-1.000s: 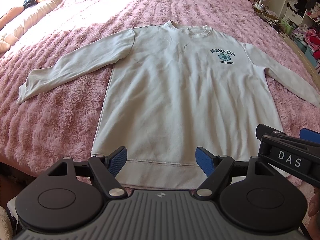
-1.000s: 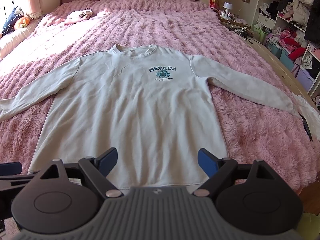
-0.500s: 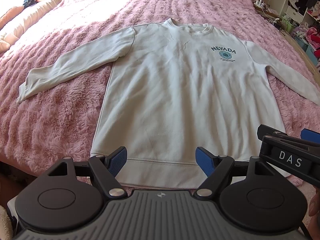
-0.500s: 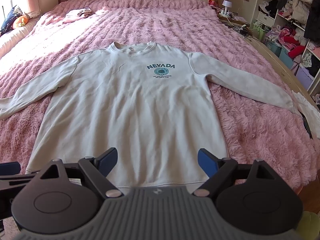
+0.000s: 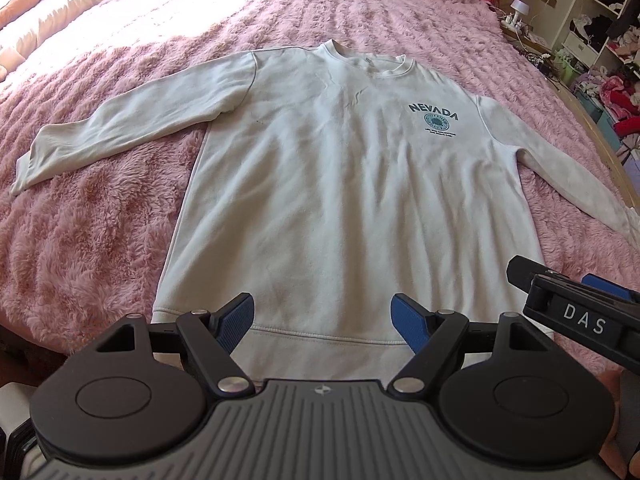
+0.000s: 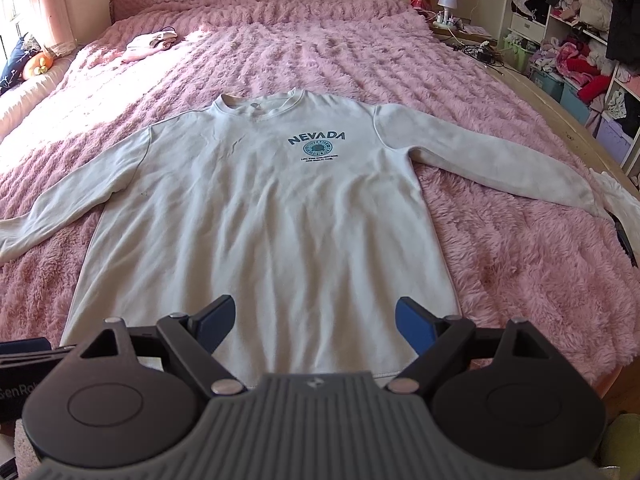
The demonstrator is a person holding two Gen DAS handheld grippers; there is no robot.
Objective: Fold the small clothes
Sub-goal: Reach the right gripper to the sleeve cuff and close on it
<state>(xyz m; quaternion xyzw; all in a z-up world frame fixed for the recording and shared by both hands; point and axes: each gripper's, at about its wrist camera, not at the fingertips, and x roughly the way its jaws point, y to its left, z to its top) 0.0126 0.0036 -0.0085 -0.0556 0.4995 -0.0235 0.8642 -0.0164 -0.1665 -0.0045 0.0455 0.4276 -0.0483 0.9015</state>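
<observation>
Left claw (image 5: 323, 316): blue pads wide apart, nothing between them. It hangs over the near hem, toward the garment's left half. Right claw (image 6: 315, 320): likewise spread wide and empty, over the hem's right half. The two claws sit side by side; the right one's black body shows at the right edge of the left wrist view.

Sweatshirt (image 5: 348, 184): pale, long-sleeved, front up, laid flat on the pink fluffy bed (image 5: 80, 240). Hem (image 5: 320, 336) nearest the claws, collar farthest; long axis runs straight away from both claws. Body mostly smooth, with light lengthwise ripples.

Sleeves spread outward to each side. Left sleeve (image 5: 120, 128) angles out toward the left claw's side; right sleeve (image 6: 492, 164) toward the right claw's side, its cuff near the bed edge.

Judgement: no fold made yet. Each claw is nearer its own side's sleeve, so sleeve-in folds would split naturally between them.

Far: small pink garment (image 6: 152, 42) near the headboard, well apart.
</observation>
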